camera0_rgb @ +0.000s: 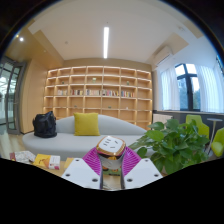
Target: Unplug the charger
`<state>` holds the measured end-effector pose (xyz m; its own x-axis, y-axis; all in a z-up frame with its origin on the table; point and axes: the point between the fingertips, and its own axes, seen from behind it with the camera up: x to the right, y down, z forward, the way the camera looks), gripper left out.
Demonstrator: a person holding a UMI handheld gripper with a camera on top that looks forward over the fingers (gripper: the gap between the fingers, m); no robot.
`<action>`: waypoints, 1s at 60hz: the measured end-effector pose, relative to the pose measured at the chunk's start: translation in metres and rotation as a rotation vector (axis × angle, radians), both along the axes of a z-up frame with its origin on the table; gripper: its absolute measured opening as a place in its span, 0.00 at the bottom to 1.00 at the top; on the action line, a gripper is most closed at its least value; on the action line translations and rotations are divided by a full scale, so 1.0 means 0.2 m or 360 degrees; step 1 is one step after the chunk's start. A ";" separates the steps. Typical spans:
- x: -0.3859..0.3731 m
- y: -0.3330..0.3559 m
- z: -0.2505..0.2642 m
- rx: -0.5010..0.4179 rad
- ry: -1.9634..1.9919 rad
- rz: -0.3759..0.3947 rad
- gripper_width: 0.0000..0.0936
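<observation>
A small white charger block (111,145) with an orange-brown edge and dark marks on its face sits between my fingers. My gripper (111,156) is shut on it: the pink pads (94,160) press against its left and right sides. The charger is held up in the air, in front of the room beyond. I see no socket or cable; the underside of the charger is hidden by the fingers.
A leafy green plant (178,143) stands close on the right. A white sofa (70,140) with a yellow cushion (87,124) and a black bag (45,125) lies beyond. A tall bookshelf (98,92) fills the back wall. Papers (42,160) lie on the left.
</observation>
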<state>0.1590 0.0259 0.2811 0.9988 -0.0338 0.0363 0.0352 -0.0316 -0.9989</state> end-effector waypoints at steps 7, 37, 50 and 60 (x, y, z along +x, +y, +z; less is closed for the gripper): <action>0.22 -0.01 -0.27 -0.0174 -0.0046 -0.0052 0.24; 0.45 -0.09 -1.38 -0.0918 0.0209 -0.0104 0.48; 0.54 -0.15 -1.16 -0.0797 0.0108 -0.0191 0.80; 0.53 -0.39 -0.93 -0.0733 0.0031 -0.0184 0.89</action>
<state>0.2652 -0.0514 0.0952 0.9901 -0.1295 0.0551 -0.0130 -0.4741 -0.8804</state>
